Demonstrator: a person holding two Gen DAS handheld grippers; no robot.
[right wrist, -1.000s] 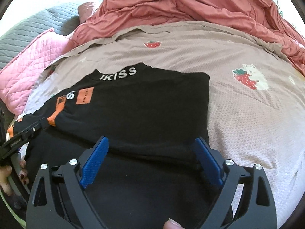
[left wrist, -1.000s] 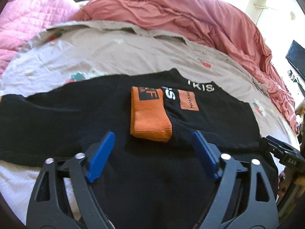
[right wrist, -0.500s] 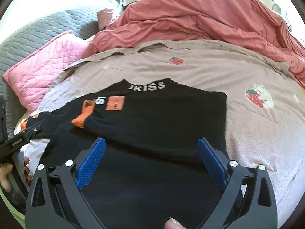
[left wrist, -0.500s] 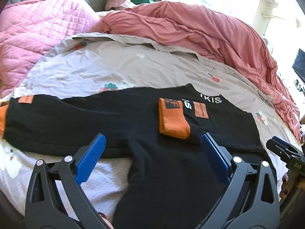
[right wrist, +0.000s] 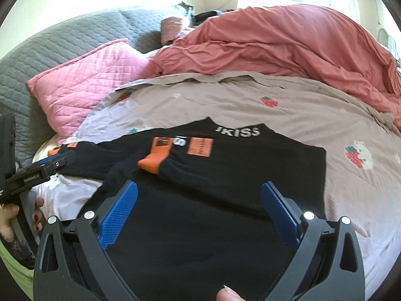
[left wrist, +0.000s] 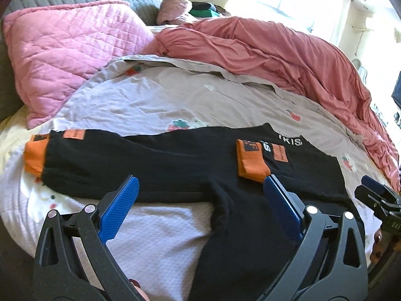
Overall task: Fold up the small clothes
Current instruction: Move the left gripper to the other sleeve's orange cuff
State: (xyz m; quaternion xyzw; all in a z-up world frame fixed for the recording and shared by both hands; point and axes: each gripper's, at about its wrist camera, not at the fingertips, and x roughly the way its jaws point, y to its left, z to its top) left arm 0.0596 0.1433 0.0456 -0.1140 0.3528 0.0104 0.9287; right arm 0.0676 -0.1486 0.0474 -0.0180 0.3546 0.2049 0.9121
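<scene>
**Spotter:** Where is the garment, and what are you holding?

**Operator:** Nothing at all. My left gripper stands wide with only air between the blue pads, and my right gripper is just as wide and equally empty. The black long-sleeved top lies flat on the bed, across the middle and lower half of both wrist views. One sleeve is folded in over the chest, its orange cuff just left of the white collar lettering. The other sleeve is stretched out toward the left edge of the left wrist view.

**Spotter:** What worries you from here?

**Operator:** That outstretched sleeve. If I pinch it too near the cuff, I think the middle will sag and drag, and it will land crooked across the body. Biting too deep could also catch the strawberry-print sheet underneath, since the knit lies tight against it.

**Spotter:** And the folded sleeve?

**Operator:** It only rests there loosely. Any tug on the body could slide it off and undo that fold.
</scene>
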